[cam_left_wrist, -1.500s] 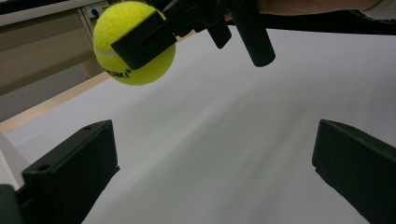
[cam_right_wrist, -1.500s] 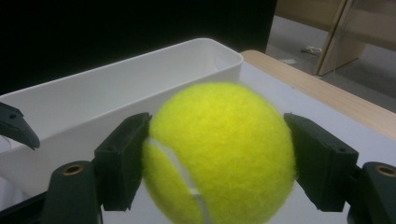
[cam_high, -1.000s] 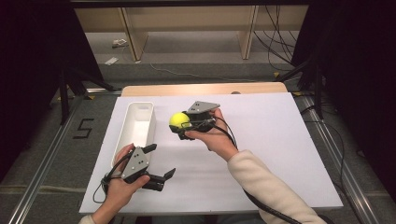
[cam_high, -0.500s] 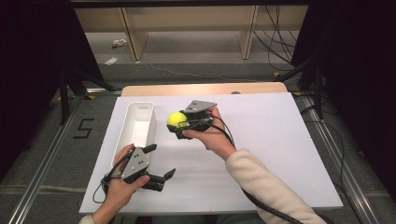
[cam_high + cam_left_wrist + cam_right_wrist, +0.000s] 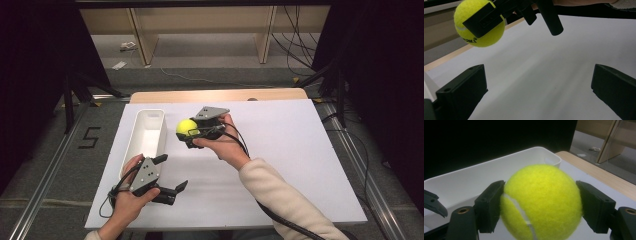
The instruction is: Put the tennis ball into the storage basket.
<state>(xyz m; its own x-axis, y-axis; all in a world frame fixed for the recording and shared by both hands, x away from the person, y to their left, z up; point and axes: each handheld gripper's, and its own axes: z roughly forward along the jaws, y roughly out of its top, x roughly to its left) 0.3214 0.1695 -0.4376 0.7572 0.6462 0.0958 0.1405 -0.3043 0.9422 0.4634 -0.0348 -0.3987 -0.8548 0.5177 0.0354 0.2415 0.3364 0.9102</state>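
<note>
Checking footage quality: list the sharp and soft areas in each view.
High view: evenly lit, white board sharp, surroundings dark. Left gripper view: tennis ball crisp, board surface streaked with blur. Right gripper view: the ball fairly sharp, white bin behind slightly soft, background black.

Even overhead light, bright white tabletop (image 5: 300, 150), dark surrounds; my left tool's (image 5: 536, 95) view soft, streaky blur.

Lab | dark curtains (image 5: 35, 75) | floor cables (image 5: 300, 50) | white table (image 5: 300, 150)

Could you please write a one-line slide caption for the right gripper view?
Right gripper clamps a yellow tennis ball in front of the white bin.
</note>
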